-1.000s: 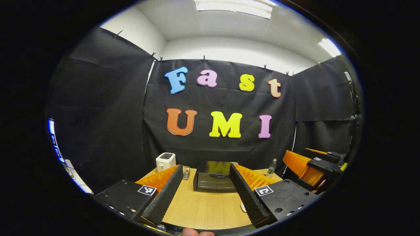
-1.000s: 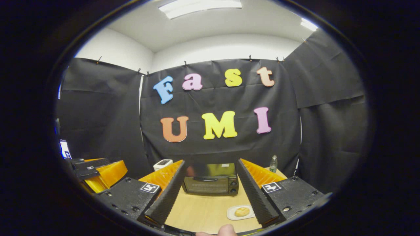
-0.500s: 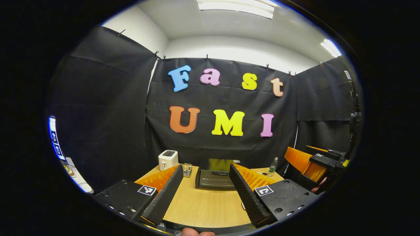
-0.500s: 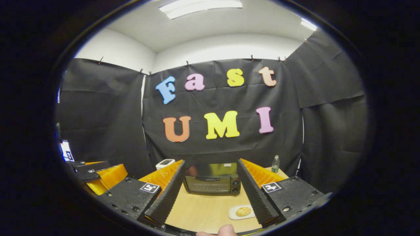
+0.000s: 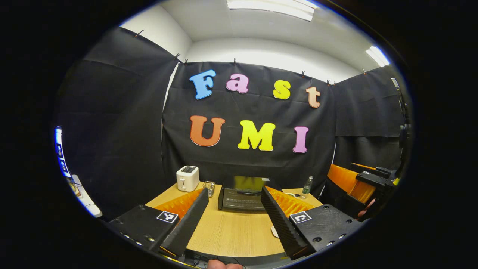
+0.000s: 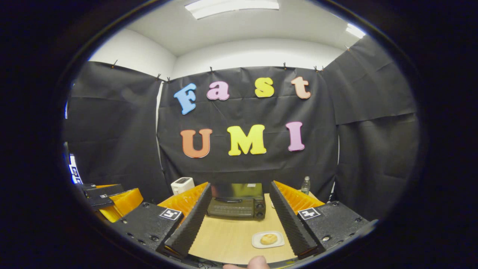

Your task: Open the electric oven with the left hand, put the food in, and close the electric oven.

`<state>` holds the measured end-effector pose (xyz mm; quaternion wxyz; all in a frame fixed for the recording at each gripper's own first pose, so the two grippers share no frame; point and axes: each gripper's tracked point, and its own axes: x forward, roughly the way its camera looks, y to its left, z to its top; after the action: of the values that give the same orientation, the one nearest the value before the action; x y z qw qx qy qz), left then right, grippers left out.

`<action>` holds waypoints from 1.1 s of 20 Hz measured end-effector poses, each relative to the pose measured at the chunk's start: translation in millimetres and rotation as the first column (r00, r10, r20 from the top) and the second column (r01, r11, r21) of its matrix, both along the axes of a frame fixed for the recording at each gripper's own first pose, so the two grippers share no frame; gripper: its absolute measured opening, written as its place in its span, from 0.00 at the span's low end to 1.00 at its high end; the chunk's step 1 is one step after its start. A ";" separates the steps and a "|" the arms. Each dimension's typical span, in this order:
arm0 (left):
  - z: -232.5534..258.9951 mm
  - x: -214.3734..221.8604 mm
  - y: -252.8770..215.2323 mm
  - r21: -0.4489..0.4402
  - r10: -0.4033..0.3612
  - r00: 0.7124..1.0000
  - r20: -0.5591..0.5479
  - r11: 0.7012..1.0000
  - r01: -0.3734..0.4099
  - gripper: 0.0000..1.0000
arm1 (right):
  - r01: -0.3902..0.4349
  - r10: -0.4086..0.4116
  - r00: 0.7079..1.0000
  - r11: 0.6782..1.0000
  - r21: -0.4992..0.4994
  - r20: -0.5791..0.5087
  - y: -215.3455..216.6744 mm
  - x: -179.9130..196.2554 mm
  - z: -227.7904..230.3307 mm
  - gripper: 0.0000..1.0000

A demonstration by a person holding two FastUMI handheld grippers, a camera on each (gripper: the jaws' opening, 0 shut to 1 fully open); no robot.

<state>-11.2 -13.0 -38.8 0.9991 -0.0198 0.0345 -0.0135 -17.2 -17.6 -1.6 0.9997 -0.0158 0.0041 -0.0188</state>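
Observation:
A dark electric oven stands at the back of the wooden table with its door closed. In the right gripper view the oven has knobs on its right side. In front of it a bread roll lies on a small white plate. My left gripper is open and empty, well short of the oven. My right gripper is also open and empty, with the plate just inside its right finger. The right gripper also appears at the right of the left gripper view, and the left gripper at the left of the right gripper view.
A white toaster and a small glass jar stand left of the oven. A plastic bottle stands to its right near the cloth wall. Bare tabletop lies between the oven and the near edge.
Both views have shifted a little, so the oven sits higher in frame and more tabletop shows. Both grippers stay open; the oven door stays closed.

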 end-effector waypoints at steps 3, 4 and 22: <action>-6.5 6.6 -9.2 -0.001 -0.024 1.000 -0.020 1.000 0.024 0.93 | 0.030 -0.030 1.000 1.000 0.008 -0.008 -15.1 1.2 -5.6 0.97; -8.5 9.3 -12.0 0.004 -0.031 0.999 -0.025 1.000 0.031 0.93 | 0.040 -0.040 0.999 0.999 0.013 -0.012 -20.3 1.7 -8.7 0.97; -89.9 210.2 -78.6 0.007 -0.117 0.970 -0.214 0.993 0.122 0.93 | 0.185 -0.176 0.974 0.981 0.051 -0.143 -155.0 117.0 -72.9 0.97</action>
<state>199.0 -91.6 -128.7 0.9872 -0.0088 0.1425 -0.0711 99.8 -172.6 -74.6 0.9912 0.0155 0.0752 -0.1082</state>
